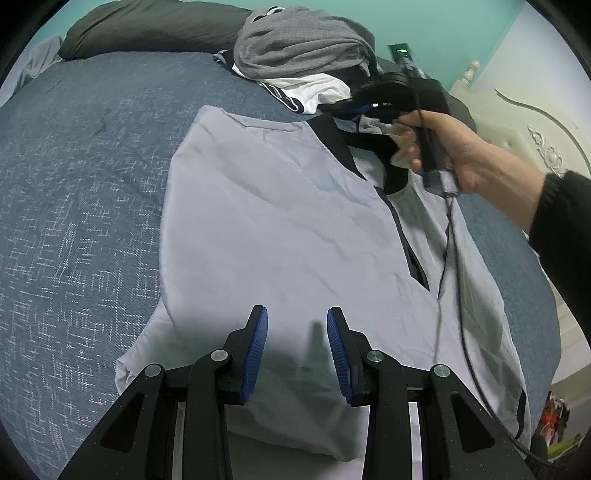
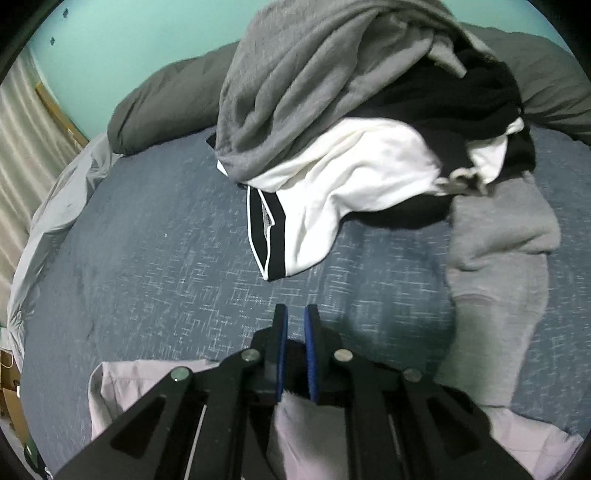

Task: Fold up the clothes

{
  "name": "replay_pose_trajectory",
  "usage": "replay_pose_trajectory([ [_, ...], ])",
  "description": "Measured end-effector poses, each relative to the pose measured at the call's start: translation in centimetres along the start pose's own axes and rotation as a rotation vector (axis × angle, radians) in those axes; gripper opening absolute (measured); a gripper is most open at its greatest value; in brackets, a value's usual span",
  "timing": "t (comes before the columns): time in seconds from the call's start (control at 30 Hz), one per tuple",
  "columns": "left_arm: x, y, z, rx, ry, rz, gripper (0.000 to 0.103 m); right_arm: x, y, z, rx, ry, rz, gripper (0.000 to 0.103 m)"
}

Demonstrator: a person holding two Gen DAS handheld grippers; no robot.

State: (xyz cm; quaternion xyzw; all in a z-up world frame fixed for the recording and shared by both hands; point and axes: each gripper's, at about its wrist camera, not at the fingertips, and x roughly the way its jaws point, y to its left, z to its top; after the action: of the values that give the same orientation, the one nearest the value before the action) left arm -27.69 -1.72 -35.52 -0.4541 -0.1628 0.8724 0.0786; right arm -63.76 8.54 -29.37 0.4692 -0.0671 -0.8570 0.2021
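A pale lilac-grey shirt (image 1: 277, 221) with a black collar (image 1: 336, 136) lies spread flat on the blue bed cover (image 1: 74, 184). My left gripper (image 1: 297, 317) hovers open over the shirt's near hem, with nothing between its blue pads (image 1: 258, 339). A person's hand (image 1: 461, 147) holds my right gripper (image 1: 356, 107) at the collar on the far right. In the right wrist view that gripper (image 2: 295, 314) stands almost closed, with dark collar fabric pinched low between the pads and the pale shirt (image 2: 147, 380) hanging beneath it.
A heap of grey, white and black clothes (image 2: 332, 110) sits just beyond the shirt. Grey sweatpants (image 2: 495, 258) trail to its right. A dark pillow (image 1: 147, 26) lies at the bed's head, and a cream headboard (image 1: 517, 122) stands on the right. A black cable (image 1: 443, 258) crosses the shirt.
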Motion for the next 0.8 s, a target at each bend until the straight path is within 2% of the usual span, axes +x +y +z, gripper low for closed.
replay_pose_trajectory([
  [0.17, -0.9, -0.5, 0.2, 0.020, -0.014, 0.005, 0.037, -5.1, -2.1, -2.5, 0.004, 0.008, 0.001, 0.009],
  [0.43, -3.2, -0.3, 0.1, 0.000, -0.007, 0.013, 0.037, -15.2, -5.9, -10.6, 0.037, 0.077, 0.024, 0.009],
  [0.5, -4.0, -0.3, -0.4, -0.010, 0.014, 0.010, 0.042, -17.4, -6.3, -12.9, 0.026, 0.104, 0.020, 0.009],
  [0.63, -5.5, -0.5, -1.7, -0.001, 0.071, 0.030, 0.043, -20.4, -6.9, -18.1, 0.036, 0.152, 0.034, 0.013],
  [0.8, -8.3, -0.4, -5.1, 0.020, 0.155, 0.060, 0.043, -23.9, -7.8, -25.0, 0.069, 0.203, 0.058, 0.025],
])
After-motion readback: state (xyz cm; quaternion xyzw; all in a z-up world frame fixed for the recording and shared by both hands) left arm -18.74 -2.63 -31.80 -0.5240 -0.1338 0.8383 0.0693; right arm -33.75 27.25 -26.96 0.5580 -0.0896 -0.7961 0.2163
